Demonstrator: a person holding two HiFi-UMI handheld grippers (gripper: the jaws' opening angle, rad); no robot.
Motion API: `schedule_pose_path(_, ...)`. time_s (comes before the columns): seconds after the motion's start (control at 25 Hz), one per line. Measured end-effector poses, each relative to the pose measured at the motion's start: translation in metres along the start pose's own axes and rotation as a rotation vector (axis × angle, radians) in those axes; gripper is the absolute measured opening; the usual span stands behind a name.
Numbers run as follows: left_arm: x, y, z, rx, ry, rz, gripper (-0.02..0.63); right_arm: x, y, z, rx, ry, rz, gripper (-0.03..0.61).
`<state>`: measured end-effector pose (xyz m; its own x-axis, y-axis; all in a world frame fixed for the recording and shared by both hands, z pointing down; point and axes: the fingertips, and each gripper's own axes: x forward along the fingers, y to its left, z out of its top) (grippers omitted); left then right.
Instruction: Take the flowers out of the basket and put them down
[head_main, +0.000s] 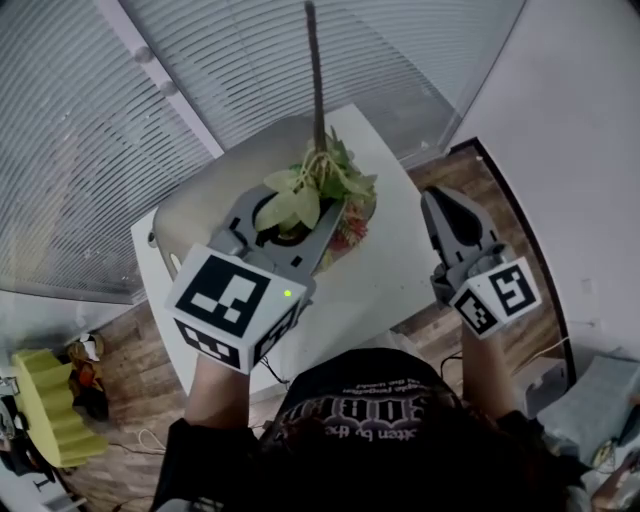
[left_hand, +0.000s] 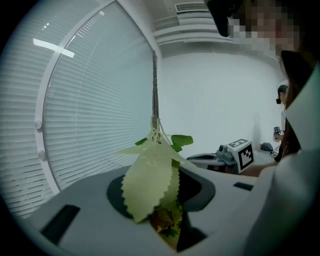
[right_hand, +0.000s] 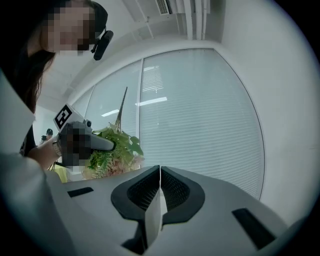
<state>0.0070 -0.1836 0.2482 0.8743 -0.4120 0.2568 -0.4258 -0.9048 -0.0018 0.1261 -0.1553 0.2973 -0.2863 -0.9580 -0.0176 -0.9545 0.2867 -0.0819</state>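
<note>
A bunch of artificial flowers (head_main: 325, 185) with green leaves and pinkish blooms hangs above the white table (head_main: 400, 270). Its long brown stem (head_main: 317, 80) points straight up. My left gripper (head_main: 290, 215) is shut on the leafy part of the bunch. In the left gripper view the pale leaves (left_hand: 150, 185) fill the gap between the jaws. My right gripper (head_main: 445, 205) is to the right of the flowers, apart from them, shut and holding nothing (right_hand: 159, 172). From the right gripper view the bunch (right_hand: 112, 150) shows at left.
A grey-beige rounded container (head_main: 195, 215) lies on the left part of the table, behind the left gripper. White window blinds (head_main: 120, 120) curve round the far side. A yellow object (head_main: 50, 400) stands on the wooden floor at lower left.
</note>
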Motion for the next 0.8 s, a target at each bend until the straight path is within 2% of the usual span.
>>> schedule_pose_path(0.24, -0.001, -0.095, 0.004, 0.06, -0.022, 0.011, 0.115, -0.091, -0.016, 0.0, -0.006, -0.055, 0.003, 0.029)
schedule_pose_path(0.6, 0.0, -0.095, 0.002, 0.053, 0.024, 0.026, 0.115, -0.089, -0.017, -0.001, 0.002, -0.012, 0.036, 0.029)
schedule_pose_path(0.8, 0.004, -0.106, -0.022, 0.045, 0.067, 0.036, 0.115, -0.101, -0.016, -0.003, 0.015, 0.002, 0.05, 0.029)
